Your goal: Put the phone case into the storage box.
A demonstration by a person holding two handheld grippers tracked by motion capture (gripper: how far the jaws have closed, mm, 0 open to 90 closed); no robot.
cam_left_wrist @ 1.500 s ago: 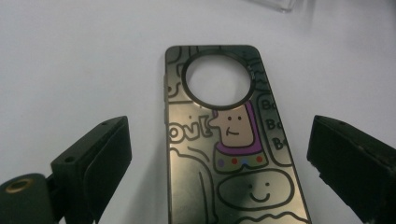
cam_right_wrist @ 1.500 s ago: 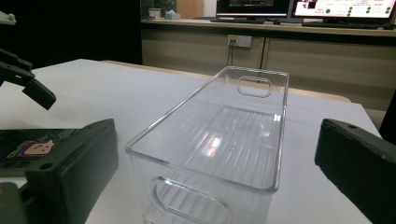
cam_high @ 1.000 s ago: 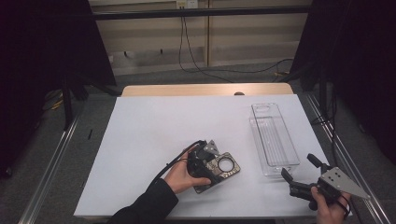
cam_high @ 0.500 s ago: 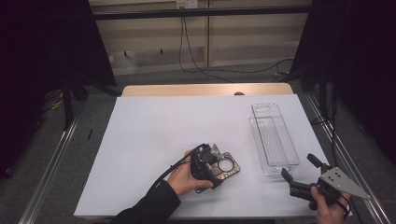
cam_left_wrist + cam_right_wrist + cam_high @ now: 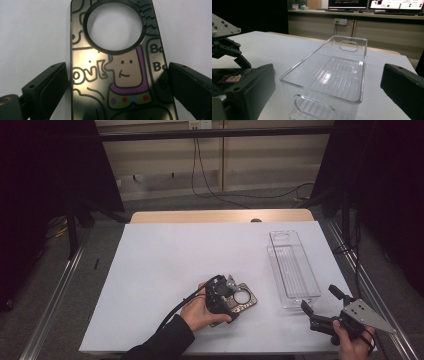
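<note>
Lying flat on the white table (image 5: 165,265), a dark phone case (image 5: 117,75) printed with cartoon doodles and a large round camera hole sits between the jaws of the left gripper (image 5: 223,296). In the left gripper view the two black jaws flank the case's long edges; the left jaw looks to be touching the edge, but on the right side the dark print makes contact hard to judge, so I cannot tell whether the grip is closed on the case or merely set around it. In the high view the person's left hand (image 5: 197,312) holds that gripper near the table's front middle. To the right stands a clear plastic bin (image 5: 292,267), long and ribbed, with handle cut-outs at its ends. The right gripper (image 5: 320,303), held by the right hand (image 5: 352,345) at the front right corner, has its jaws spread wide, pointing at the bin's near end with nothing between them.
</note>
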